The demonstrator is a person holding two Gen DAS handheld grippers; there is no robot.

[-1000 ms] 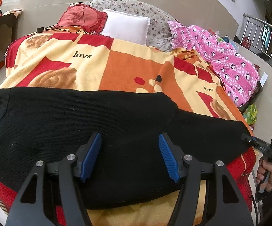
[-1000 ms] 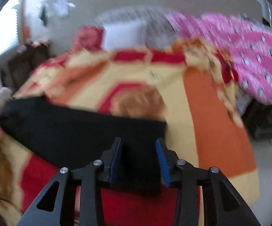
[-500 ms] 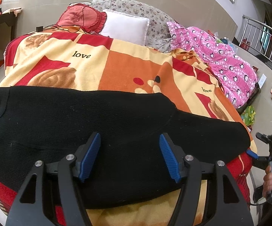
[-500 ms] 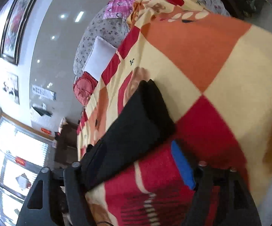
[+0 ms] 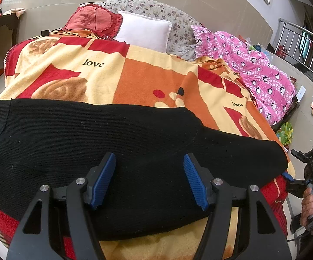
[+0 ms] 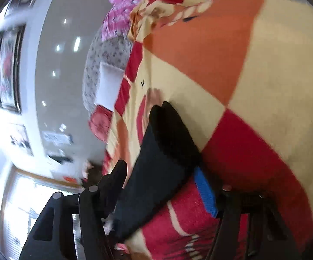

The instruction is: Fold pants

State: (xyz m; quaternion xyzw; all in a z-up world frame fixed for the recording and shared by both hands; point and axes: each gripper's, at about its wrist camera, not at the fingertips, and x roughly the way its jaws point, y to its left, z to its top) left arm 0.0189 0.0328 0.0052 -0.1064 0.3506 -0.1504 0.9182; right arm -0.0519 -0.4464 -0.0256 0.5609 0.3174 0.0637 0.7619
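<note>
Black knit pants [image 5: 121,143] lie flat across the near end of a bed, waistband at the left, leg ends at the right. My left gripper [image 5: 148,179] is open and empty, hovering over the middle of the pants. My right gripper [image 6: 162,186] is rolled on its side at the leg end [image 6: 167,151], open, with the black fabric between its jaws. It also shows at the far right of the left wrist view [image 5: 287,176], touching the leg hem.
An orange, red and cream "love" blanket [image 5: 147,80] covers the bed. Red [image 5: 93,20] and white [image 5: 143,31] pillows lie at the head. A pink penguin quilt [image 5: 253,65] hangs off the right side. A metal railing [image 5: 303,43] stands at the right.
My right gripper has rolled onto its side, opened wide and moved in around the leg end of the pants. My left gripper has stayed almost still.
</note>
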